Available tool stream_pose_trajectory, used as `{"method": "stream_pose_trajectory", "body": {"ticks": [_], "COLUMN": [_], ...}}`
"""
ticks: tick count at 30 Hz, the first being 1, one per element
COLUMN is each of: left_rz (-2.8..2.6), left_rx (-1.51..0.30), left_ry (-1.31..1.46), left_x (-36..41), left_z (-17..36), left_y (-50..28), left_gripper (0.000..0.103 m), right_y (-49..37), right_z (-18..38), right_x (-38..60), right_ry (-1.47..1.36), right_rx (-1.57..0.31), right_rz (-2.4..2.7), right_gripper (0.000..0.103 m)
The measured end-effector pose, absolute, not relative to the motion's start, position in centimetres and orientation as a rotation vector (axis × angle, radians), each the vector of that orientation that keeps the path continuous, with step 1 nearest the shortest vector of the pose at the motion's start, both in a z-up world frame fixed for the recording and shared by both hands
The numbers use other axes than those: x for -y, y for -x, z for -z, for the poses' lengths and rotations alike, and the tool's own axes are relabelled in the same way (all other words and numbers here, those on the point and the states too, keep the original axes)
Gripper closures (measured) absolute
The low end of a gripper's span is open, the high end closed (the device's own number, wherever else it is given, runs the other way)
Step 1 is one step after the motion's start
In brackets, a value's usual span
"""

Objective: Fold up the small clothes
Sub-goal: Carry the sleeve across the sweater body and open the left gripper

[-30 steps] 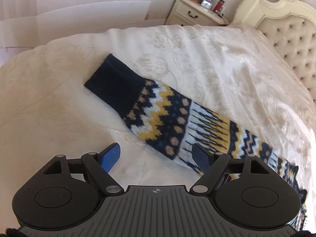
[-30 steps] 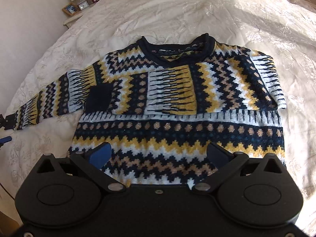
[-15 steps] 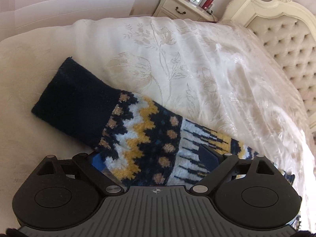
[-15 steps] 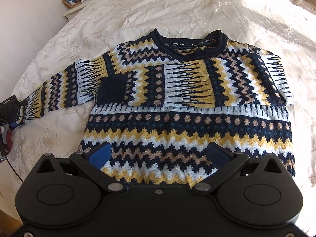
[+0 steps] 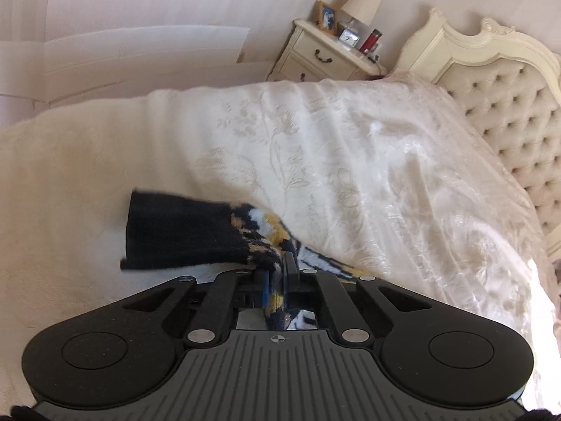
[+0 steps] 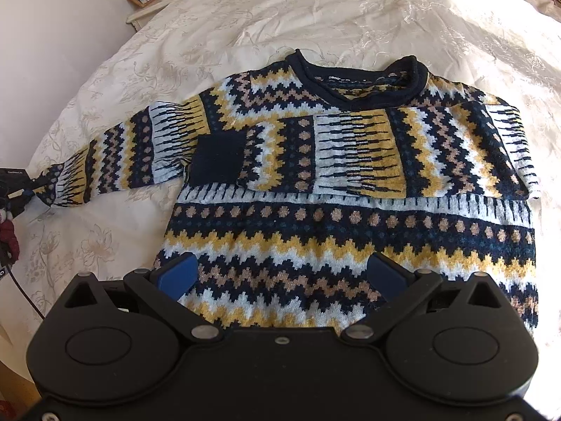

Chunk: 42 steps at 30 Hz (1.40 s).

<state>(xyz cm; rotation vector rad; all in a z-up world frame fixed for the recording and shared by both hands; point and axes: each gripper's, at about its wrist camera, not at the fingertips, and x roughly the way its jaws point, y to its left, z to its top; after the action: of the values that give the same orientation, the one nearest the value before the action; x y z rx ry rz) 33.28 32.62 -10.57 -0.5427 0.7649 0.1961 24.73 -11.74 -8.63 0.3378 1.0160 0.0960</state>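
Left wrist view shows the left gripper clamped on the sweater's outstretched sleeve above the bed, the right gripper spread over the hem, so carrying it across the sweater likely follows.

The left gripper has its jaws pinched together, while the right gripper has its jaws spread wide.
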Motion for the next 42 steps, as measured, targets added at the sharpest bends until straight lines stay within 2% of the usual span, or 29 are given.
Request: {"method": "stream_pose_trajectory", "body": {"ticks": [6, 11, 16, 20, 24, 33, 34, 37, 39, 41, 42], "left_rz": [-0.096, 0.022, 0.168, 0.289, 0.381, 0.565, 0.575, 0.631, 0.683, 0.714, 0.734], "left_rx": [-0.663, -0.572, -0.520, -0.548, -0.624, -0.823, -0.838, -0.879, -0.838, -0.772, -0.746], "left_ry": [0.404, 0.282, 0.157, 0.145, 0.144, -0.079, -0.100, -0.150, -0.176, -0.212, -0.226], "left_x": [-27.4, -20.6, -12.0, -4.7, 2.3, 15.5, 16.5, 18.4, 19.1, 19.4, 20.1], "left_z": [4.0, -1.4, -4.3, -3.3, -0.1, 8.4, 8.9, 10.0, 9.9, 9.5, 9.2], "left_y": [-32.3, -30.9, -29.3, -29.2, -29.3, -28.9, -28.7, -28.7, -27.8, -27.1, -26.5], "left_gripper": [0.098, 0.098, 0.098, 0.098, 0.097, 0.096, 0.094, 0.065, 0.054, 0.031, 0.028], "right_y": [-23.9, -23.0, -21.8, -20.7, -19.6, -18.0, -17.8, -17.5, -17.4, -17.6, -17.6], "right_z": [9.1, 9.3, 9.3, 9.7, 10.3, 11.5, 11.5, 11.8, 12.1, 12.5, 12.6], "right_x": [13.0, 14.8, 18.1, 21.2, 24.6, 30.5, 31.0, 31.8, 32.1, 32.1, 31.9], "right_ry": [-0.371, -0.394, -0.439, -0.468, -0.504, -0.545, -0.552, -0.564, -0.576, -0.585, -0.588], "right_rx": [-1.007, -0.990, -0.966, -0.958, -0.956, -0.965, -0.964, -0.962, -0.965, -0.972, -0.973], "right_rz": [-0.122, -0.150, -0.139, -0.118, -0.083, -0.019, -0.012, 0.013, 0.026, 0.036, 0.038], "right_gripper": [0.001, 0.001, 0.001, 0.001, 0.001, 0.001, 0.001, 0.001, 0.001, 0.001, 0.001]}}
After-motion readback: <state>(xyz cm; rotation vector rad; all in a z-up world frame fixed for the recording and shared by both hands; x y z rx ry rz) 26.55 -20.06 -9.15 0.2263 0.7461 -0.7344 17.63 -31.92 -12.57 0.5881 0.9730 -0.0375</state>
